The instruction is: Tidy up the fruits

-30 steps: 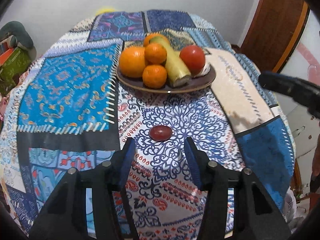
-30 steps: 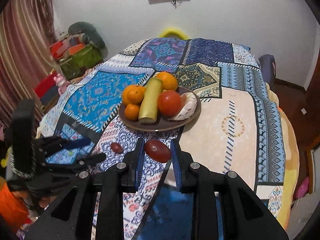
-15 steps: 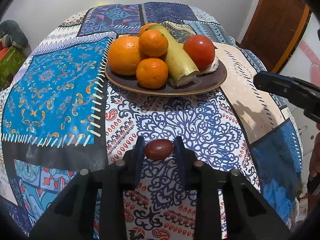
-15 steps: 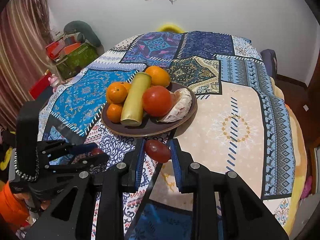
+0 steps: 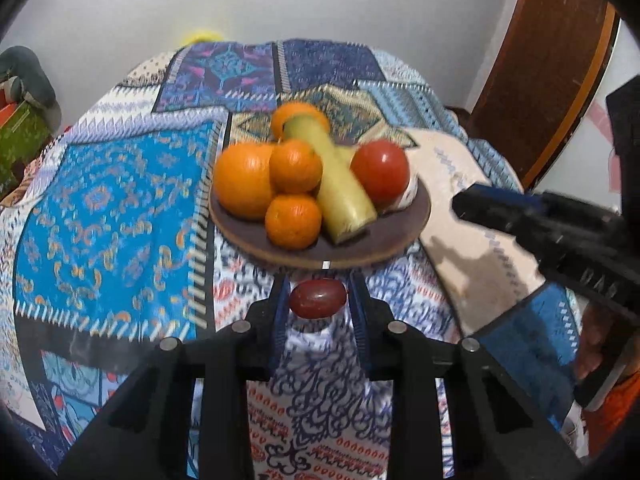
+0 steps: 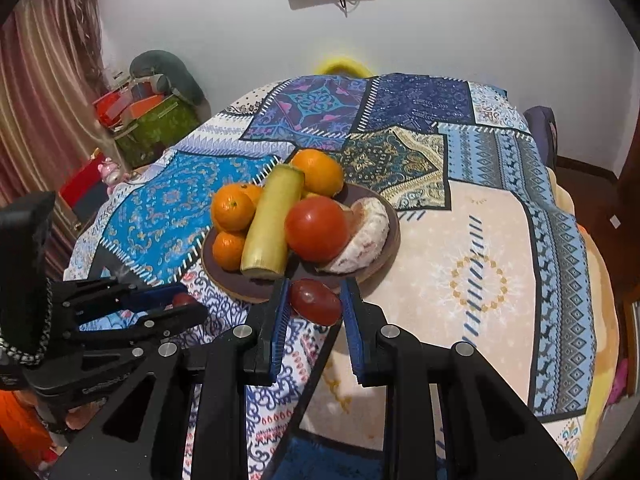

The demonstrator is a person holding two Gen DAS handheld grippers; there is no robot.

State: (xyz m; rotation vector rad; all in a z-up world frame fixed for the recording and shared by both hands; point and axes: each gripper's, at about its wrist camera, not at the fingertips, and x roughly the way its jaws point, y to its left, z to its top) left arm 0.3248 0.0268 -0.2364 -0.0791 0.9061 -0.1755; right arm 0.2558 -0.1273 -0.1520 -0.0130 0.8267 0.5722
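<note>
Left wrist view: I have the left gripper [image 5: 319, 300] pinching a small dark-red fruit [image 5: 318, 299], jaws pressed on its two ends. Its long axis lies across the jaws, side to side. It is clear of the cloth and sits just short of the near rim of the brown plate [image 5: 248, 236]. The plate lies straight ahead along the fingers, so the coming move is forward and over the rim.

On the plate, left to right: big orange [image 5: 242, 184], two small oranges stacked in front, a yellow-green stalk [image 5: 340, 192] running front to back, a red tomato [image 5: 380, 170]. The only bare plate I can see is the near strip, left and right of the stalk's cut end.

Right wrist view: the right gripper [image 6: 315, 305] pinches a second dark-red fruit [image 6: 316, 307], a bit larger, long axis tilted down to the right between the jaws. It sits at the plate's near rim, right in front of the stalk end and the tomato [image 6: 316, 228]. A peeled citrus [image 6: 366, 236] fills the right side of the plate.

My read: both hands are about equally near the plate, right slightly closer to the rim. The two grippers stand well apart, left one off at the left edge of this view. The risk I see is nudging the stacked oranges when releasing.
</note>
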